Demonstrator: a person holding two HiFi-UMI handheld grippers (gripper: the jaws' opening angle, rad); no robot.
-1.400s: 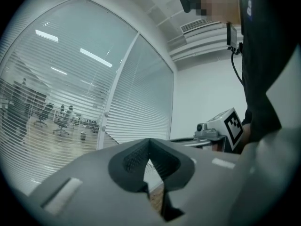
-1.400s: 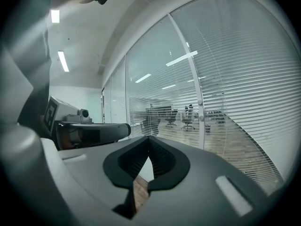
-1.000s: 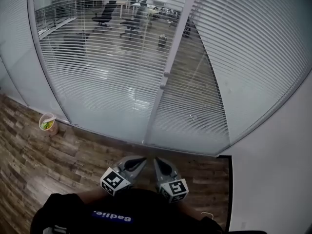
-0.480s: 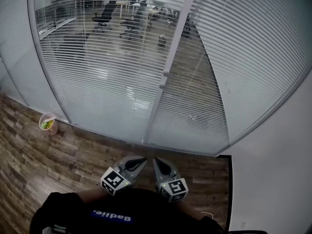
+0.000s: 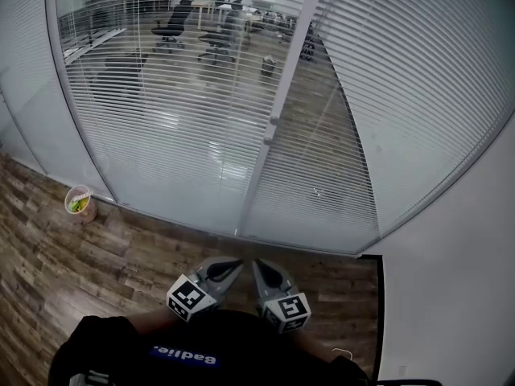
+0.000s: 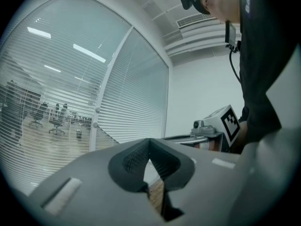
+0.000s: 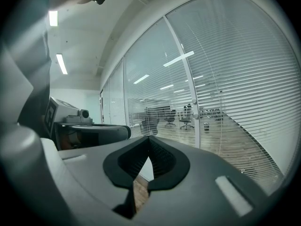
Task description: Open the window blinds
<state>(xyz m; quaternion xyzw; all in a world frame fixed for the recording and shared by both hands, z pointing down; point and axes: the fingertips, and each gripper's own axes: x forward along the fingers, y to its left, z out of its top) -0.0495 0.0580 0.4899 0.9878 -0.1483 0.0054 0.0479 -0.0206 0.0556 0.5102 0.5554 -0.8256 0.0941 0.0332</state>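
Note:
White horizontal blinds (image 5: 169, 111) hang behind a glass wall, on either side of a white upright post (image 5: 272, 127). The left panel's slats let the office beyond show through. The right panel (image 5: 402, 79) looks denser, and a thin wand (image 5: 322, 143) hangs in front of it. My left gripper (image 5: 231, 265) and right gripper (image 5: 259, 265) are held side by side close to my body, well short of the glass. Both are shut with nothing in them. In the left gripper view the jaws (image 6: 150, 141) meet, with the blinds (image 6: 131, 102) ahead; the right gripper (image 7: 149, 138) also has its tips together.
A small bin (image 5: 79, 203) with green contents stands on the wood floor (image 5: 121, 256) at the foot of the glass, to the left. A plain white wall (image 5: 451, 296) closes the right side. Office chairs (image 5: 170, 26) stand beyond the glass.

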